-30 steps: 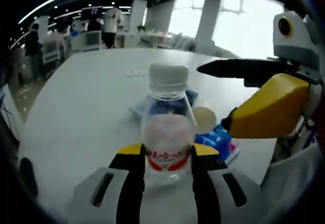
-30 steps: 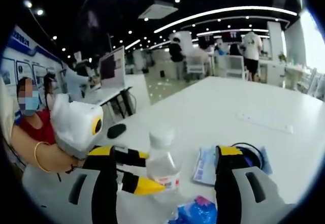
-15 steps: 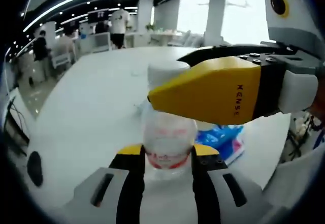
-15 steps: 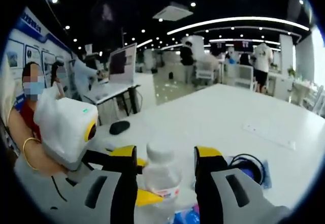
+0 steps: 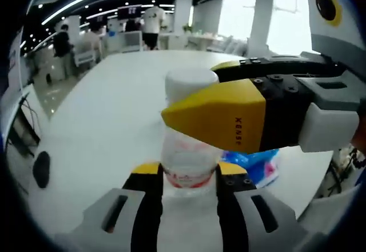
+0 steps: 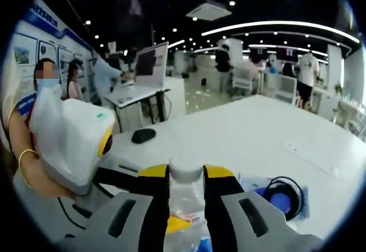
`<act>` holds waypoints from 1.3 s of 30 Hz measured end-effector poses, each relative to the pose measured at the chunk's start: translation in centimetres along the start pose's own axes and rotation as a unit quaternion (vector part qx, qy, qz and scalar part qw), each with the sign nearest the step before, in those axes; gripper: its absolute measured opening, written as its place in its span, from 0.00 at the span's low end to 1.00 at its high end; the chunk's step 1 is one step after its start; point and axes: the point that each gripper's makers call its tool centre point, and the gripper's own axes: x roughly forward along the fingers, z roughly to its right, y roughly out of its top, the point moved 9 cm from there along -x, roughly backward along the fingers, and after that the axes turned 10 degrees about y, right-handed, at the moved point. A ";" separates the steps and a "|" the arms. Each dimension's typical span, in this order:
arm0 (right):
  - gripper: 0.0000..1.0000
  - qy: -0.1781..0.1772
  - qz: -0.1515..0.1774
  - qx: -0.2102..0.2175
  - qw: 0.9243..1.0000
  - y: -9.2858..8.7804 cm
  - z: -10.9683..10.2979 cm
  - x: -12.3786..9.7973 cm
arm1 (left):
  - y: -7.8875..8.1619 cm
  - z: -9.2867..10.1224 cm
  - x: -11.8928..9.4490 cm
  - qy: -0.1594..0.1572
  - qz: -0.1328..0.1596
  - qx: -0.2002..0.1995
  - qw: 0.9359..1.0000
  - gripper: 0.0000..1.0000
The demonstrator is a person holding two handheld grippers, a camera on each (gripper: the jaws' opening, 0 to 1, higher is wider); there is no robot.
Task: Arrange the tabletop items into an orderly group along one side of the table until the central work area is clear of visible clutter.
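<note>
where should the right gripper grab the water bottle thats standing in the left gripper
Best at the neck just under the white cap, coming in level from the side. The water bottle stands upright, its lower body clamped in the left gripper, so only the top is free. The right gripper already flanks the cap there.

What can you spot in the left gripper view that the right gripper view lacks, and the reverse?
Left gripper view: the bottle's red label, a blue packet on the table, and the right claw closing on the bottle neck.

Right gripper view: a computer mouse, a monitor, a coiled black cable, and a hand holding the left gripper.

Both: the white-capped bottle, held low by the left claw, and the white table.
</note>
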 end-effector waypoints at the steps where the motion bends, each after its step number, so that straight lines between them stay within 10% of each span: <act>1: 0.22 0.003 -0.001 -0.004 1.000 0.0 0.0 0.0 | 0.0 0.0 0.0 0.002 0.001 -0.001 1.000 0.33; 24: 0.22 0.078 0.002 -0.021 0.997 -0.5 1.2 -1.2 | -0.7 0.8 0.8 -0.010 0.052 0.025 0.998 0.36; 30: 0.60 0.063 0.026 -0.009 0.998 -0.9 1.1 -1.0 | -0.6 0.7 1.5 -0.024 0.072 0.018 0.997 0.38; 39: 0.59 0.058 0.008 -0.004 0.998 -2.3 1.2 -0.9 | -0.5 0.8 1.6 -0.017 0.080 0.028 0.996 0.39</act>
